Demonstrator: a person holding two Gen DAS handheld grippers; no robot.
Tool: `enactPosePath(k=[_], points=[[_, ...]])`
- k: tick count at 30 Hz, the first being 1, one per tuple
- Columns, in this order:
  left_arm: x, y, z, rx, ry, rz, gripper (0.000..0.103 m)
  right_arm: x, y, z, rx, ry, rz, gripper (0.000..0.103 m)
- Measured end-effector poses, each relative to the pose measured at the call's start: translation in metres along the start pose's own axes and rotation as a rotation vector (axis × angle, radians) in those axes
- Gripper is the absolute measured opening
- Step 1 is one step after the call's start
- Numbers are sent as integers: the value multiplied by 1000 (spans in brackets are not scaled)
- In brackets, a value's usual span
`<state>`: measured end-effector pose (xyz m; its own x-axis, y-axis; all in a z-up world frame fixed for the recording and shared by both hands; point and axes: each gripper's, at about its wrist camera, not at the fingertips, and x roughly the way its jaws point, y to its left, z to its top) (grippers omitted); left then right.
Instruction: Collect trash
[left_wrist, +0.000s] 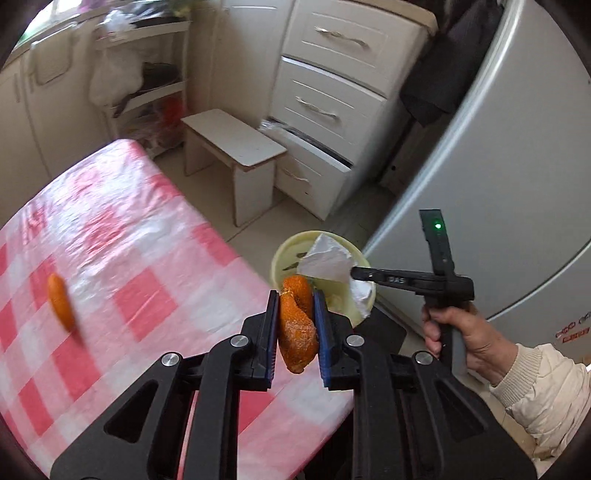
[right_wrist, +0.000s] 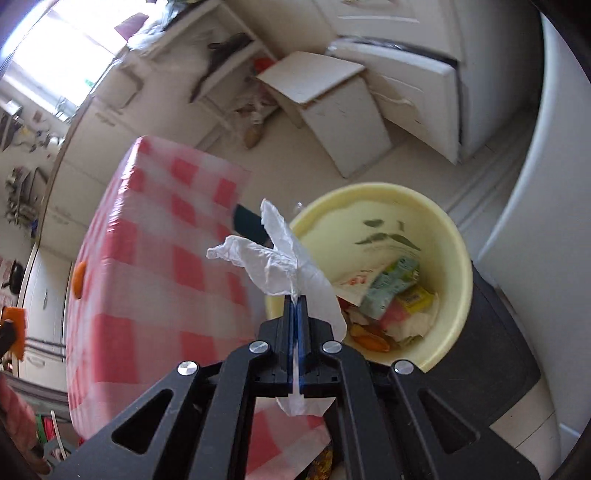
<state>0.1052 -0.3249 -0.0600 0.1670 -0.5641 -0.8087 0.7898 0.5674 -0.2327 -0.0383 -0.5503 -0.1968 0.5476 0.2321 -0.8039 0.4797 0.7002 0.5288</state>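
Observation:
My left gripper (left_wrist: 295, 299) is shut on an orange peel (left_wrist: 297, 328) and holds it over the table's right edge, near the yellow trash bin (left_wrist: 284, 251). My right gripper (right_wrist: 296, 301) is shut on a crumpled white tissue (right_wrist: 273, 262) and holds it at the bin's left rim (right_wrist: 369, 190); the left wrist view shows it (left_wrist: 352, 274) over the bin with the tissue (left_wrist: 325, 262). Another orange peel (left_wrist: 61, 302) lies on the pink checked tablecloth (left_wrist: 129, 258), also seen in the right wrist view (right_wrist: 78, 280). The bin holds wrappers and peel (right_wrist: 391, 295).
The bin stands on a dark stool (right_wrist: 498, 350) between the table (right_wrist: 166, 258) and a grey fridge (left_wrist: 498, 184). A small white bench (left_wrist: 236, 147) and white drawers (left_wrist: 325, 103) stand on the floor beyond. A shelf rack (left_wrist: 147, 74) is at the back left.

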Motion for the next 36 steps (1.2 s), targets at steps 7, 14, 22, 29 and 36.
enactPosePath(k=[7, 14, 22, 29, 36], points=[[115, -51, 43, 80, 197, -21, 18, 17, -40, 4, 98, -4, -1, 46], [145, -63, 48, 43, 196, 47, 56, -11, -50, -8, 118, -64, 17, 69], [18, -5, 8, -180, -129, 183, 85, -78, 6, 8, -24, -210, 54, 70], [-94, 81, -89, -485, -292, 347, 90, -98, 152, 26, -365, -245, 161, 80], [-147, 114, -153, -548, -306, 508, 90, -43, 270, 2, -533, -115, 195, 80]])
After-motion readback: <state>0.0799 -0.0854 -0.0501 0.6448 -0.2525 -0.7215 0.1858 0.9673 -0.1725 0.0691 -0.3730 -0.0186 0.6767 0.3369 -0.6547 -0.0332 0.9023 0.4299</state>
